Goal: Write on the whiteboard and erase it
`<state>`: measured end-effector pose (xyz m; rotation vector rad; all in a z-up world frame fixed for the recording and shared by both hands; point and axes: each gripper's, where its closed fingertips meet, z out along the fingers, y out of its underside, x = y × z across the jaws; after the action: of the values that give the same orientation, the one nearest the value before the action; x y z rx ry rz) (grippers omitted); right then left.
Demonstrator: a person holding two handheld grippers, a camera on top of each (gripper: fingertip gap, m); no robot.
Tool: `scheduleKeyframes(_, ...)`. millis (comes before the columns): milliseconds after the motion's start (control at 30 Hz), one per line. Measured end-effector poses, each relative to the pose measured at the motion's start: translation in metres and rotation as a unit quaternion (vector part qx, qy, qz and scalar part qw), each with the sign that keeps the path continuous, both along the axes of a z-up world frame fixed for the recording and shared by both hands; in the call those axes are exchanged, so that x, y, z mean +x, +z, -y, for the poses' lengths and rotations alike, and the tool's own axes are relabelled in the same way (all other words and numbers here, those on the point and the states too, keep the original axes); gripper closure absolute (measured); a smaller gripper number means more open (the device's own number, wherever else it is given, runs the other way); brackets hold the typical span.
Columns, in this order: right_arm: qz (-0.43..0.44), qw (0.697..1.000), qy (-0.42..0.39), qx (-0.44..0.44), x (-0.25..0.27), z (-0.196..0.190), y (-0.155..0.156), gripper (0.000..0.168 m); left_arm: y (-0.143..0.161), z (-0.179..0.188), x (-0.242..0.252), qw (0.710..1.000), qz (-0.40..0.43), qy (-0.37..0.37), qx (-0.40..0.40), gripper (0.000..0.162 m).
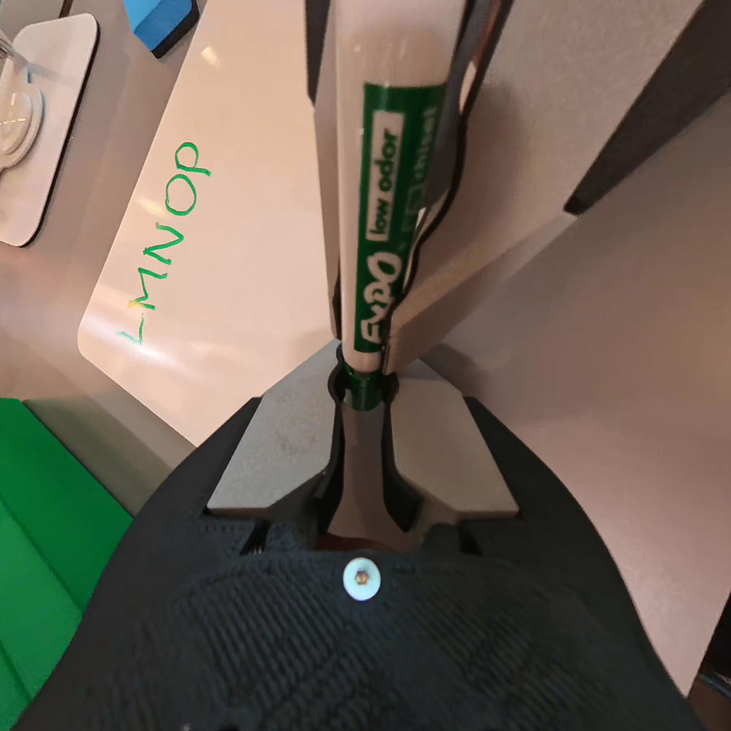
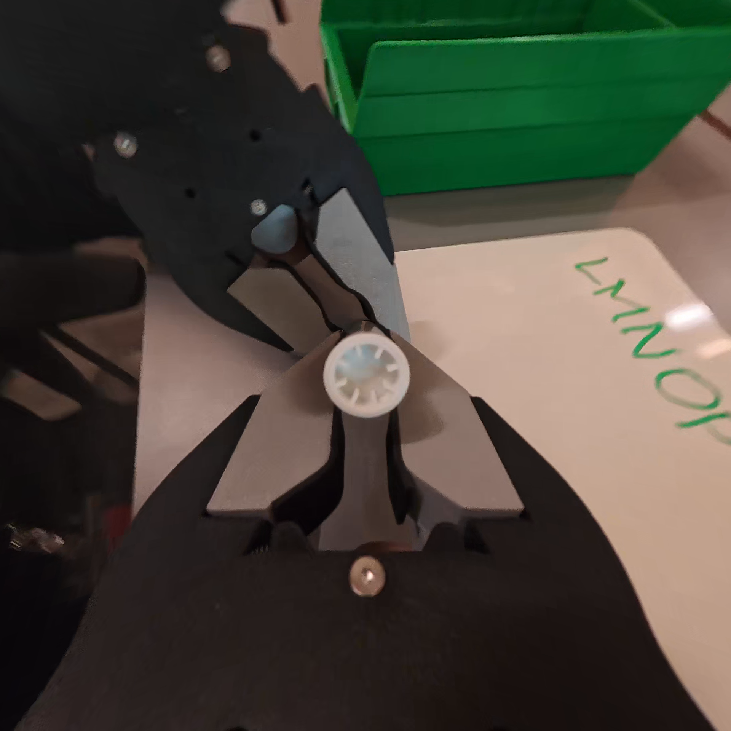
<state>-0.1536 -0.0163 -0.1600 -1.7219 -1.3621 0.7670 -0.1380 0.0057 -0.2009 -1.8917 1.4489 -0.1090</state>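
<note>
Grippers are meeting nose to nose at the centre of both views, and we're clamping one marker (image 2: 366, 379) between them. The right gripper (image 2: 366, 350) is squeezing the white barrel, whose hollow rear end is facing its camera. The left gripper (image 1: 362, 379) is pinching the green end piece (image 1: 362, 391), the cap by the look of it. We're reading this as pressing the cap home along the pen's axis, one tool bracing while the other pushes, since the whiteboard (image 1: 245, 197) is already carrying green lettering (image 1: 166, 245) at centre left. The pen is hanging above the board, not touching it as far as we can tell. At the upper left of the left view the blue eraser (image 1: 162, 23) is lying just beside the board's edge, next to a pale mat (image 1: 59, 118). A green bin (image 2: 514, 118) is sitting near the board's far corner. Nothing is blocking the way to the eraser, though both tools are busy.
</note>
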Motion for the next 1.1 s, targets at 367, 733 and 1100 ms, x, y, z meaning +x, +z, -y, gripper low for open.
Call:
scheduleKeyframes(367,-0.05,0.993,-0.037,-0.096,0.001,-0.007,-0.006,0.152,0.004,-0.01,-0.006,0.998,-0.033,0.012,0.052,0.144)
scheduleKeyframes(733,-0.16,0.967,-0.027,-0.195,0.01,-0.012,0.017,0.151,0.009,-0.012,-0.011,0.999,-0.017,0.018,0.047,0.129)
scheduleKeyframes(1100,-0.217,0.942,0.004,-0.257,0.015,-0.007,0.03,0.151,0.041,-0.002,-0.004,0.994,0.089,-0.003,0.067,0.13)
